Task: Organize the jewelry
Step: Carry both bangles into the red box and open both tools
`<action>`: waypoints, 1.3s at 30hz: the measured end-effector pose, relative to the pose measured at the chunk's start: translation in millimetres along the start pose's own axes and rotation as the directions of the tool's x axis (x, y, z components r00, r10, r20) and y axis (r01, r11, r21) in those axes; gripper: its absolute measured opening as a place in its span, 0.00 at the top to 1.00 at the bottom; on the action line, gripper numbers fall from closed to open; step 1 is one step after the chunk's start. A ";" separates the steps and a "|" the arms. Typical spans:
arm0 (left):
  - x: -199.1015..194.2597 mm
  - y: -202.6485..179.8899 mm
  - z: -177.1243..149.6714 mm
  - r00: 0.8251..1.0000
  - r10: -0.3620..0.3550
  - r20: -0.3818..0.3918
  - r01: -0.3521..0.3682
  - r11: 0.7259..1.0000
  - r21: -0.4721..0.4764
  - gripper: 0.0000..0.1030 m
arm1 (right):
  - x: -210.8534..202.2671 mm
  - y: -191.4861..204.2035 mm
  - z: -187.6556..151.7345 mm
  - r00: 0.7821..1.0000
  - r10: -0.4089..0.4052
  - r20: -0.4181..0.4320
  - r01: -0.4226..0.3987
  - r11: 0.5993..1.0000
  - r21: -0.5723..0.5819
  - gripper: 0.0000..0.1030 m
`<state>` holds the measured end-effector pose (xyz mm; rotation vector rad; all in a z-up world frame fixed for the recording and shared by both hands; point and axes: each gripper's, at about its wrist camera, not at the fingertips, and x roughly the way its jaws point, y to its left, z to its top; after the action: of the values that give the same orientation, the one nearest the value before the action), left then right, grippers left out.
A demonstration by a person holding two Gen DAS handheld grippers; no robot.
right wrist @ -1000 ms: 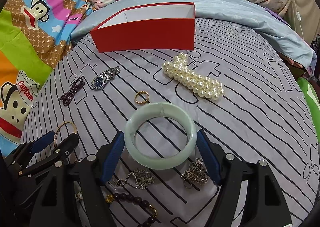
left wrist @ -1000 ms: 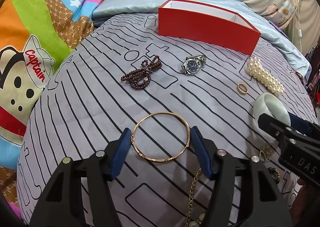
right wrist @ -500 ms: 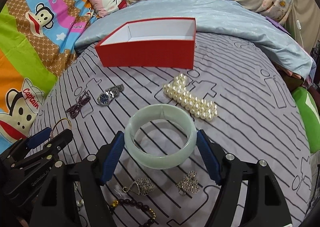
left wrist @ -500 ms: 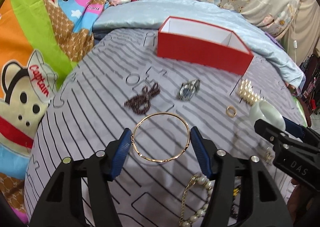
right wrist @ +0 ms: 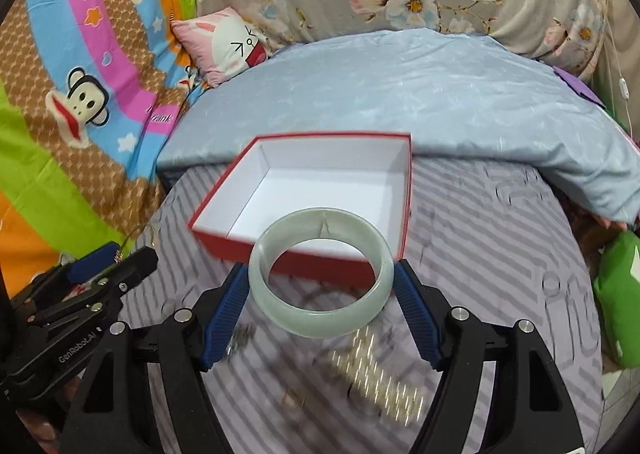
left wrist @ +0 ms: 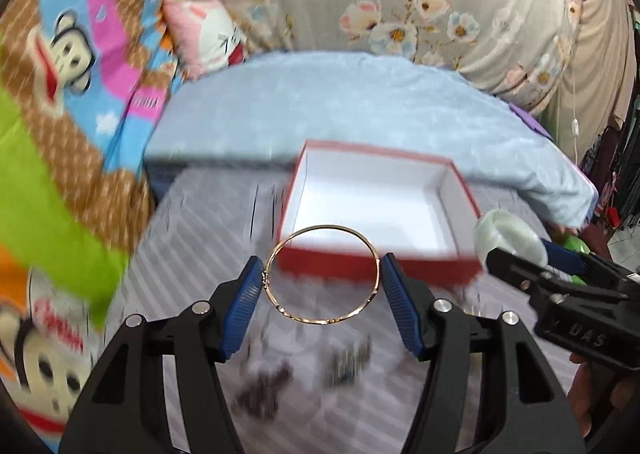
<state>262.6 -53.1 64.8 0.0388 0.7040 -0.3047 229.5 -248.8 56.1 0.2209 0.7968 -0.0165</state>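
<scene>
My left gripper (left wrist: 323,286) is shut on a thin gold bangle (left wrist: 320,320) and holds it in the air just before the near wall of an open red box (left wrist: 380,270) with a white inside. My right gripper (right wrist: 320,300) is shut on a pale green jade bangle (right wrist: 320,322), also in the air at the box's (right wrist: 304,254) near edge. The jade bangle also shows at the right of the left wrist view (left wrist: 508,232). The box looks empty.
Below the grippers, blurred on the grey striped bedcover (right wrist: 492,238), lie a pearl bracelet (right wrist: 380,382), a watch (left wrist: 348,364) and a dark bead bracelet (left wrist: 264,390). A pale blue quilt (right wrist: 400,94) lies behind the box. Cartoon bedding (right wrist: 80,94) rises at the left.
Both grippers have lifted their bangles off the bedcover and carried them forward to the red box. The other jewelry now lies below and behind them.
</scene>
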 end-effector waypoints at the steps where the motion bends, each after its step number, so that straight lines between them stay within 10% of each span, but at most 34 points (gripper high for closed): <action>1: 10.7 -3.5 12.5 1.000 -0.008 0.002 0.008 1.000 0.006 0.43 | 11.2 -2.4 12.7 1.000 0.002 -0.007 -0.002 1.000 0.003 0.30; 21: 181.7 -23.9 67.6 0.990 0.006 -0.140 -0.002 0.999 0.034 0.33 | 143.1 -33.3 79.3 0.992 -0.073 -0.100 0.067 0.996 -0.058 0.30; 26: 164.5 -12.1 76.2 0.996 0.028 -0.087 -0.028 1.000 -0.004 0.16 | 120.1 -42.7 85.8 0.996 -0.061 -0.057 0.060 0.998 -0.020 0.30; 39: 43.4 16.7 28.7 0.998 0.051 -0.030 -0.053 0.997 -0.049 0.14 | -13.6 -48.4 8.0 0.998 -0.060 0.012 0.060 0.998 0.004 0.30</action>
<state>316.8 -52.5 57.7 0.0140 0.7379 -0.2371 220.9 -298.6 62.0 0.2006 0.7912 -0.0757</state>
